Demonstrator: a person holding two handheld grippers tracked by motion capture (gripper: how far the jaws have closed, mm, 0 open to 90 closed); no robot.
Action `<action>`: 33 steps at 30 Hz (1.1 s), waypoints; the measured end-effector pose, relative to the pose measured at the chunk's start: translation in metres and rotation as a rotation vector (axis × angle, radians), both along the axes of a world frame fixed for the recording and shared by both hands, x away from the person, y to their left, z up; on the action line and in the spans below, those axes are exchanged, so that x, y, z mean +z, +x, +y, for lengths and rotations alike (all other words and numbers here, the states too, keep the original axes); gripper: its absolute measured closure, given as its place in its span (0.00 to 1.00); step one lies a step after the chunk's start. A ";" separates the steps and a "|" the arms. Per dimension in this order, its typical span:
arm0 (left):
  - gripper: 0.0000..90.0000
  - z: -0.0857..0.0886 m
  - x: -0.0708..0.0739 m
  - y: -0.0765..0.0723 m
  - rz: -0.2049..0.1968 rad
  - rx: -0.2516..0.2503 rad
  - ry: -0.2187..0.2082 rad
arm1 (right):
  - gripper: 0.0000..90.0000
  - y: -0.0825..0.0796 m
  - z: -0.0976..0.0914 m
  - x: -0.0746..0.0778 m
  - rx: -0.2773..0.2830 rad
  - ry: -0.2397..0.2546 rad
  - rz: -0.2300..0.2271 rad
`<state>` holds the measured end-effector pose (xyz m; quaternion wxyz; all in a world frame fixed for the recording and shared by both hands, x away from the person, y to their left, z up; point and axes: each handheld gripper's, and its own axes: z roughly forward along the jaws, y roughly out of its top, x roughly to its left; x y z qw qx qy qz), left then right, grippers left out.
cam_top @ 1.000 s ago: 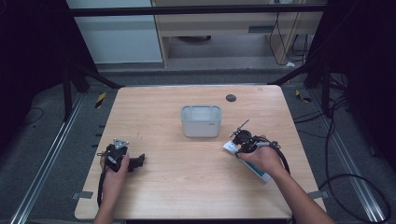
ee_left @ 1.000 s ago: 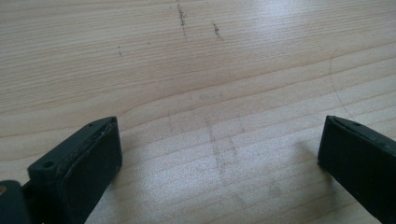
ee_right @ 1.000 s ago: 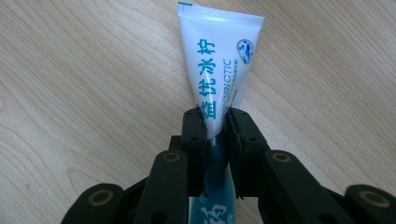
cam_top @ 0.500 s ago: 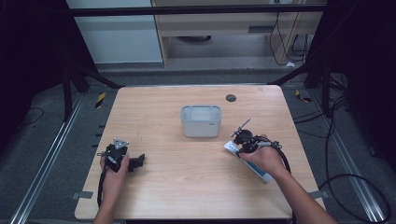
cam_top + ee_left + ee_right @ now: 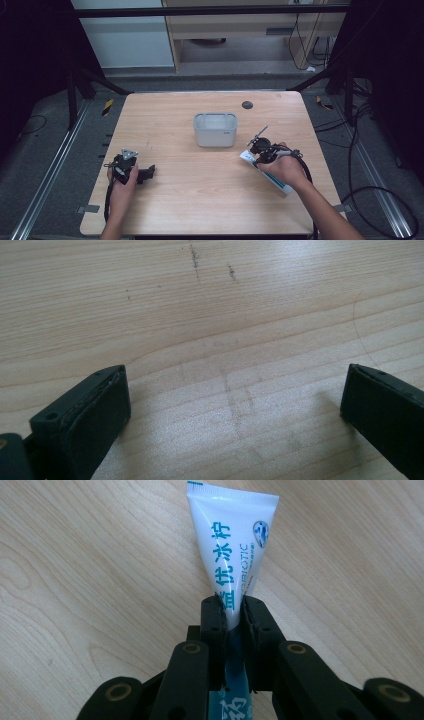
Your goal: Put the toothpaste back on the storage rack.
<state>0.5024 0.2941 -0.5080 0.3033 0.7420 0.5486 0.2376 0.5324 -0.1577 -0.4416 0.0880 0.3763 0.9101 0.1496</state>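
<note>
The right gripper is clamped on a white toothpaste tube with blue lettering, its pads pinching the tube partway along its length while the flat crimped end points away from the hand. Seen from the high view, the tube lies on the wooden bench to the right of the grey plastic bin and a little nearer the person, its long axis running diagonally from the bin's near right corner toward the bench's front right edge. The bin sits just beside the right gripper, so the right hand is plainly the closer one for any drop into it. The left gripper, well apart to the bin's left and nearer the person, rests with its jaws spread wide over bare wood, holding nothing.
</note>
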 end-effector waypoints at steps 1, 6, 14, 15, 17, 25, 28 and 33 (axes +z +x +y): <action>0.00 0.000 0.000 0.000 0.000 0.000 0.000 | 0.90 0.000 -0.001 0.002 -0.001 0.003 -0.005; 0.00 0.000 0.000 0.000 0.000 0.000 0.000 | 0.90 0.002 -0.004 0.014 -0.020 0.028 -0.033; 0.00 0.000 0.000 0.000 0.000 0.000 0.000 | 0.90 0.007 -0.011 0.032 -0.050 0.092 -0.083; 0.00 0.000 0.000 0.000 -0.001 0.000 -0.001 | 0.90 0.007 -0.011 0.033 -0.054 0.098 -0.087; 0.00 0.000 0.000 0.000 0.000 0.000 0.000 | 0.90 0.008 -0.012 0.035 -0.058 0.107 -0.091; 0.00 0.000 0.000 0.000 -0.001 0.000 -0.001 | 0.90 0.011 -0.010 0.052 -0.074 0.174 -0.143; 0.00 0.000 0.000 0.000 -0.001 -0.001 0.000 | 0.90 0.010 -0.006 0.055 -0.076 0.198 -0.157; 0.00 0.000 0.000 0.000 0.000 0.000 0.000 | 0.90 0.008 0.000 0.061 -0.075 0.234 -0.188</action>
